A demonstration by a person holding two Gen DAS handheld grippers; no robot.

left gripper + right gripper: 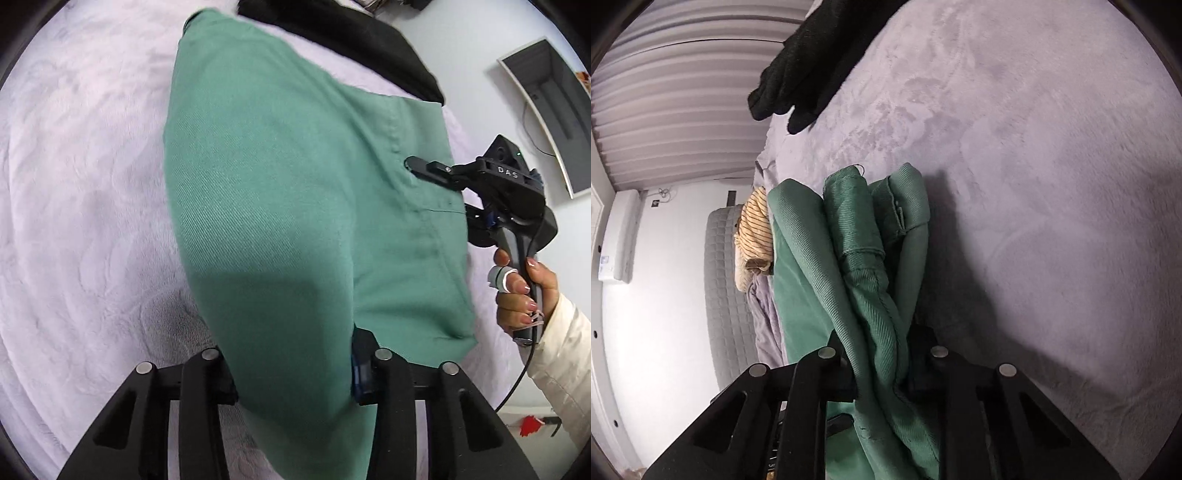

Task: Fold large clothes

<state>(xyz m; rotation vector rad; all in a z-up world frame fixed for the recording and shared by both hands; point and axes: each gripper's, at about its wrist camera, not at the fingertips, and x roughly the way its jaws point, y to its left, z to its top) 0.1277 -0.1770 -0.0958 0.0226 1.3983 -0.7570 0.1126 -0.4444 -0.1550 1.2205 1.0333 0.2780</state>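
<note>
A large green garment (280, 192) is held up over a lilac plush bed cover (81, 184). My left gripper (293, 373) is shut on a thick fold of the green cloth, which fills the space between its fingers. My right gripper (410, 164) shows in the left wrist view at the garment's right edge, shut on the seam there, held by a hand in a white sleeve. In the right wrist view the right gripper (881, 369) pinches several bunched layers of the green garment (864, 258) above the bed cover (1052, 184).
A black garment (351, 40) lies at the far edge of the bed; it also shows in the right wrist view (809, 62). A yellow striped cloth (755, 229) lies beside the green garment. A wall monitor (546, 107) hangs at right. A white pleated blind (676, 110) is left.
</note>
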